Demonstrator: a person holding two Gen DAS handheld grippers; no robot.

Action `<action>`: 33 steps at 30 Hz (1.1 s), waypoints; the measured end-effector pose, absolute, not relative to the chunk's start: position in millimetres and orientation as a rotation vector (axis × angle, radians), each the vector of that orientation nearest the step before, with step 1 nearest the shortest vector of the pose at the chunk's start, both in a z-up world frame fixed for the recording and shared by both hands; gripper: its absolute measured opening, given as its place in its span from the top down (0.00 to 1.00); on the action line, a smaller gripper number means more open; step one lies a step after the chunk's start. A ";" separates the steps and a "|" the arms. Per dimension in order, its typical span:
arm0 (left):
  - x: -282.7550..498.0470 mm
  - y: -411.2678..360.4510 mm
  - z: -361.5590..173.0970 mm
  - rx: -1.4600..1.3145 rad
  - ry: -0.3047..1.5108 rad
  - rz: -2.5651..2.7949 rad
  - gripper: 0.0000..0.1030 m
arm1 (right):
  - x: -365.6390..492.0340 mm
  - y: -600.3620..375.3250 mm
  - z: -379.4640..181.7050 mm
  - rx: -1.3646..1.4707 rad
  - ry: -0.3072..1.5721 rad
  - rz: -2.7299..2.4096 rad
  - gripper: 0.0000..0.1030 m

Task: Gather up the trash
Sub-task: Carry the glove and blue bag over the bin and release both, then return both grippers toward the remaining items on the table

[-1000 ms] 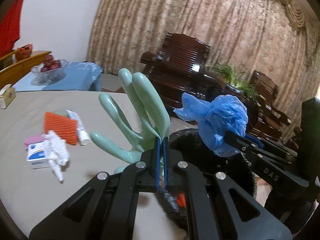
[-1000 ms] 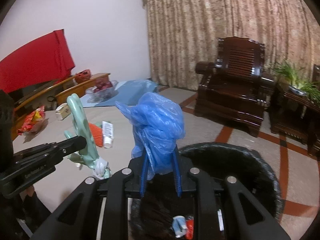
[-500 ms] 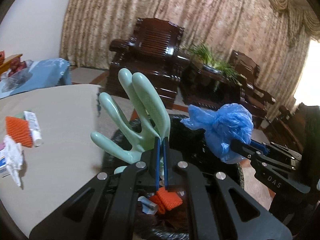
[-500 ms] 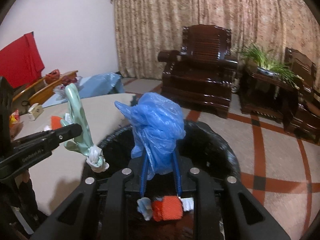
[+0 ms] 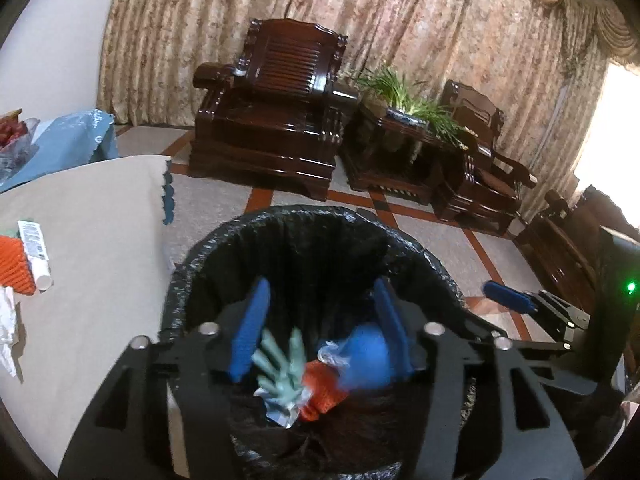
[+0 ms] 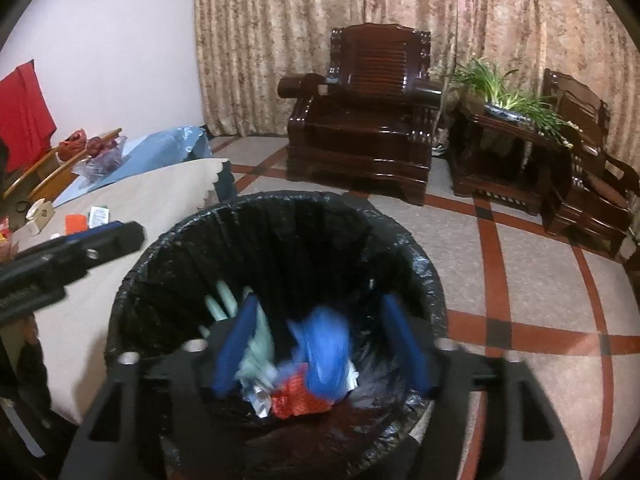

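A bin with a black liner [image 5: 280, 224] [image 6: 280, 204] stands on the floor beside the table. Inside it lie a pale green rubber glove [image 5: 280, 368] [image 6: 256, 344], a crumpled blue plastic bag [image 5: 366, 360] [image 6: 324, 356] and orange mesh trash [image 5: 322, 392] [image 6: 296, 400]. The glove and bag look motion-blurred. My left gripper [image 5: 320, 336] is open and empty above the bin. My right gripper [image 6: 320, 344] is open and empty above the bin too. The left gripper shows in the right wrist view [image 6: 80, 248]; the right gripper shows in the left wrist view [image 5: 520, 300].
A table with a beige cloth [image 5: 92, 216] [image 6: 160, 192] is left of the bin, with a white tube [image 5: 34, 252], an orange mesh piece [image 5: 12, 264] and white tissue [image 5: 8, 328]. Dark wooden armchairs [image 5: 276, 112] and a plant stand [image 5: 400, 136] are behind.
Both grippers have opened over the bin. The green glove and the blue bag have dropped out of them into the bin.
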State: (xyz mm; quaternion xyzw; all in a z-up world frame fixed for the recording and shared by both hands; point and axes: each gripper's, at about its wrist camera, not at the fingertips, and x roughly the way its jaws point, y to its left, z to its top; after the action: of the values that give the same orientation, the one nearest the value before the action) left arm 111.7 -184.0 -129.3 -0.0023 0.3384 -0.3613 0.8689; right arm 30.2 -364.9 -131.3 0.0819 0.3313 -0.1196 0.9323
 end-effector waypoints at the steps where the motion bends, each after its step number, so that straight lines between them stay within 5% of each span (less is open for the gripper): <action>1: 111.1 -177.3 -127.8 -0.006 0.698 -0.741 0.40 | 29.1 -363.8 -130.2 0.168 0.671 -0.252 0.15; 3: 110.3 -168.7 -121.5 -0.005 0.679 -0.712 0.27 | 28.5 -362.2 -125.7 0.179 0.651 -0.259 0.06; 7: 105.5 -140.1 -108.8 -0.015 0.625 -0.625 0.13 | 36.2 -353.5 -115.2 0.205 0.624 -0.220 0.06; 33: 129.2 80.7 -94.5 -0.073 0.574 -0.102 0.12 | 146.4 -159.0 -99.3 0.076 0.556 0.199 0.06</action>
State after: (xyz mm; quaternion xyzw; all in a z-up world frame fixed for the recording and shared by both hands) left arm 129.2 80.7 -94.5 -0.0359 0.2830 -0.0505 0.9571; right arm 146.4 -159.0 -99.3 0.0373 0.2737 0.0979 0.9561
